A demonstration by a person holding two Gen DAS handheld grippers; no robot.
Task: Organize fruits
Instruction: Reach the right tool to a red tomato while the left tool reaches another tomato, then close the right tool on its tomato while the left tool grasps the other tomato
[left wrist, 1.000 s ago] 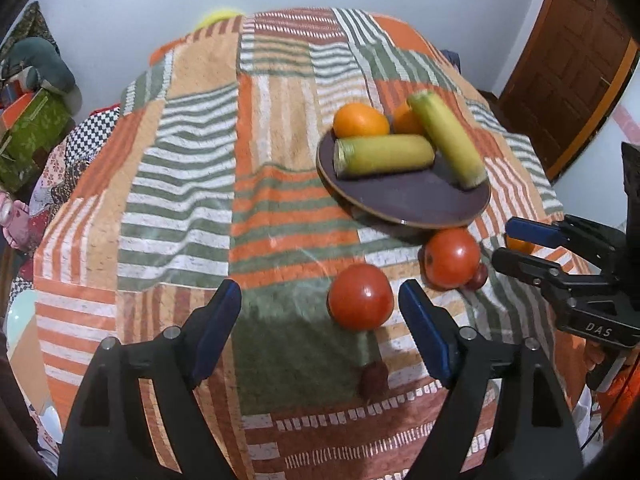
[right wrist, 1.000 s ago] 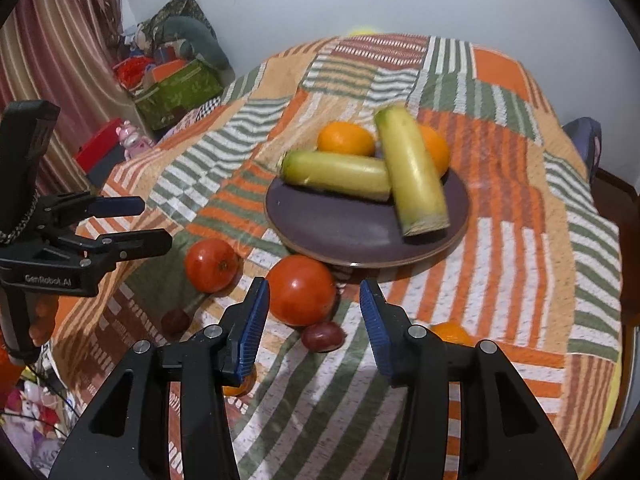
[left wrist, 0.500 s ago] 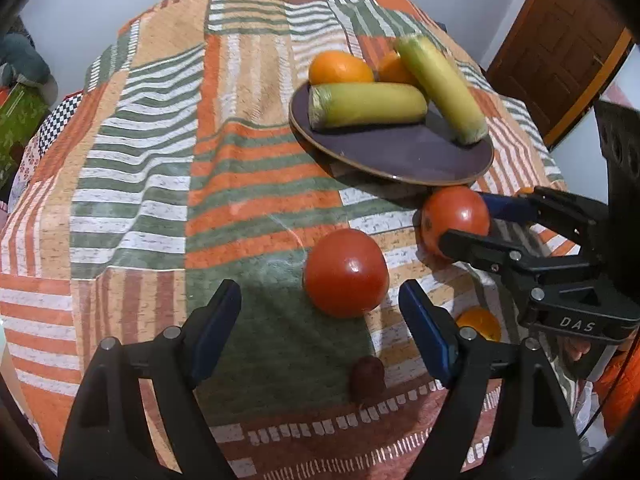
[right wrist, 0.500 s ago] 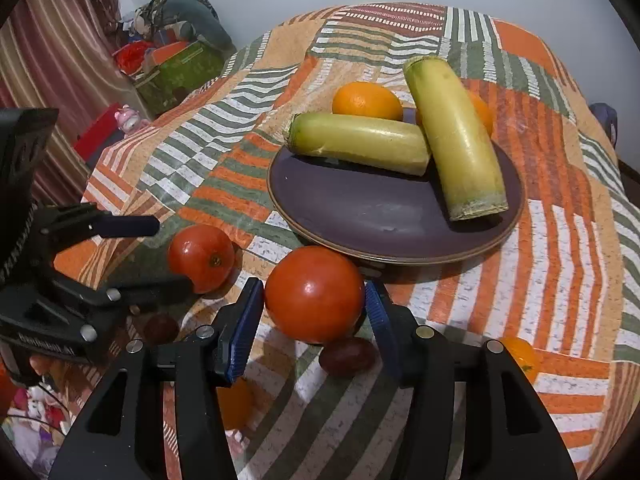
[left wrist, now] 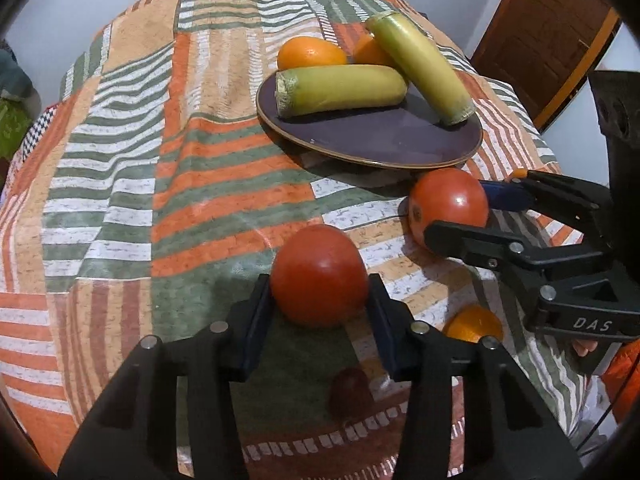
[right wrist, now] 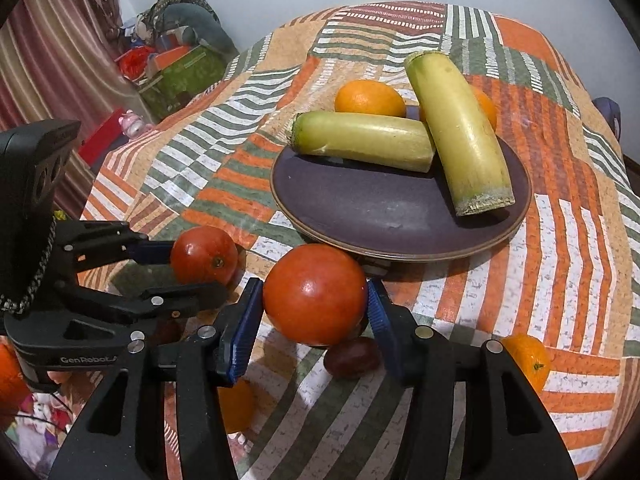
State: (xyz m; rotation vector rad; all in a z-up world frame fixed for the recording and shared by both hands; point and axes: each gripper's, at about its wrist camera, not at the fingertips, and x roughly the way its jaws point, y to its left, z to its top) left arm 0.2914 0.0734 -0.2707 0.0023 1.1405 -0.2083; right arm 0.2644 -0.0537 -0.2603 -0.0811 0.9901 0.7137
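A: Left hand-held gripper (left wrist: 319,308): state?
B: Its jaws had just been closing and stood pinched on a red tomato (left wrist: 319,275), a pad flat against each side. The tomato sat on the patchwork cloth (left wrist: 120,184) over the desk.

A: Anything near it?
B: A small dark fruit (left wrist: 351,392) lay just beneath that hand-held gripper, between its arms. A small orange (left wrist: 474,323) lay to its right on the cloth.

A: Ahead of it?
B: A dark plate (left wrist: 384,142) lay beyond and to the right, carrying two pale green gourds (left wrist: 340,90) and two oranges (left wrist: 311,53) behind them.

A: Right hand-held gripper (right wrist: 315,310)?
B: It pinched a second red tomato (right wrist: 315,294), with the blue pads against both sides. This tomato stood just in front of the plate's near rim. Whether it rested on the cloth I could not tell.

A: Around the right one?
B: A dark fruit (right wrist: 352,357) lay just under the tomato. An orange (right wrist: 527,360) lay to the right of the hand-held gripper, partly behind its right arm, and another orange (right wrist: 237,406) showed below, between its arms.
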